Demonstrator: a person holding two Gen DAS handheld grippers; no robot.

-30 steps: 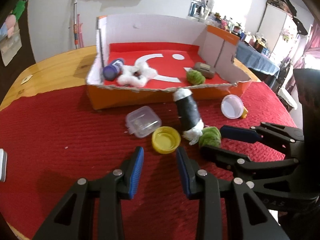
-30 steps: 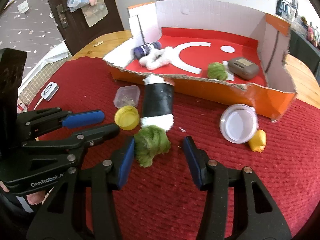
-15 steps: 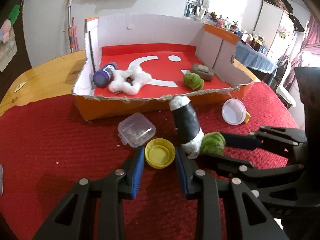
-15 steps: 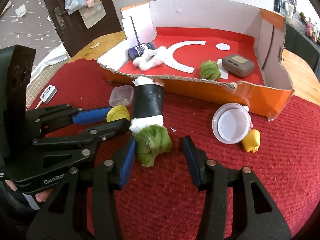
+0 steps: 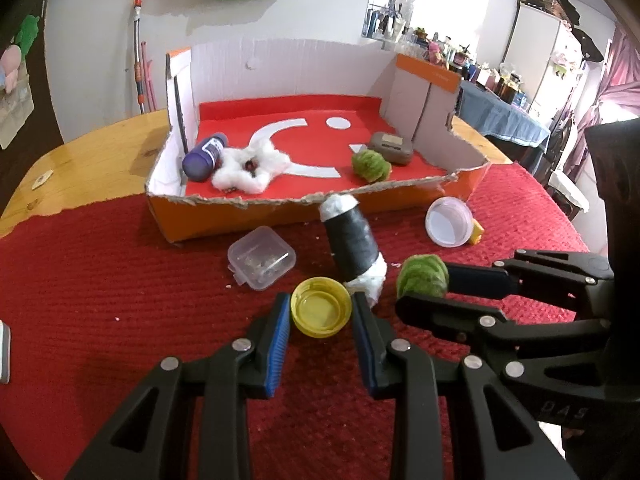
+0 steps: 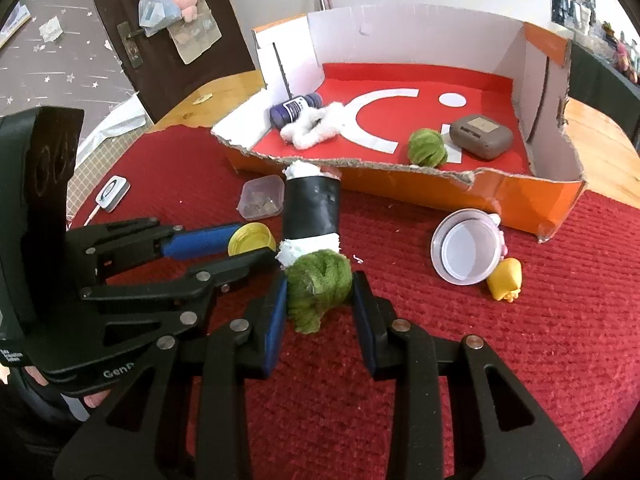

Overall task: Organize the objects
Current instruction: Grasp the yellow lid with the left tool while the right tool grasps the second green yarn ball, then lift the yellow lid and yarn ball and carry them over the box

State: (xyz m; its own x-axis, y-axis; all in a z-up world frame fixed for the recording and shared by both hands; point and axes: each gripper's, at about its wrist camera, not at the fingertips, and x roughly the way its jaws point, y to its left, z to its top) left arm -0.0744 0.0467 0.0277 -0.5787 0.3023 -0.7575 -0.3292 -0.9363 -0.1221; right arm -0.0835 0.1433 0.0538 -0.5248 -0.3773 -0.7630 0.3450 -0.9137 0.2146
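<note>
My left gripper (image 5: 320,312) has its blue pads on both sides of a yellow cap (image 5: 321,307) lying on the red cloth, touching or nearly touching it. My right gripper (image 6: 320,292) is closed against a green yarn ball (image 6: 318,286), also seen in the left wrist view (image 5: 423,277). A black roll with white ends (image 5: 354,246) lies just beyond both. The open cardboard box (image 5: 240,208) with a red floor holds a purple bottle (image 5: 204,154), white cotton (image 5: 250,166), another green ball (image 5: 370,165) and a brown case (image 5: 390,146).
A clear plastic box (image 5: 261,257) lies left of the roll. A white round lid (image 6: 466,246) and a yellow toy (image 6: 506,278) lie right, by the box's front wall. A small white device (image 6: 112,193) sits on the cloth's left edge.
Both grippers moved forward. The left jaws came around the yellow cap and narrowed. The right jaws closed in on the green yarn ball.
</note>
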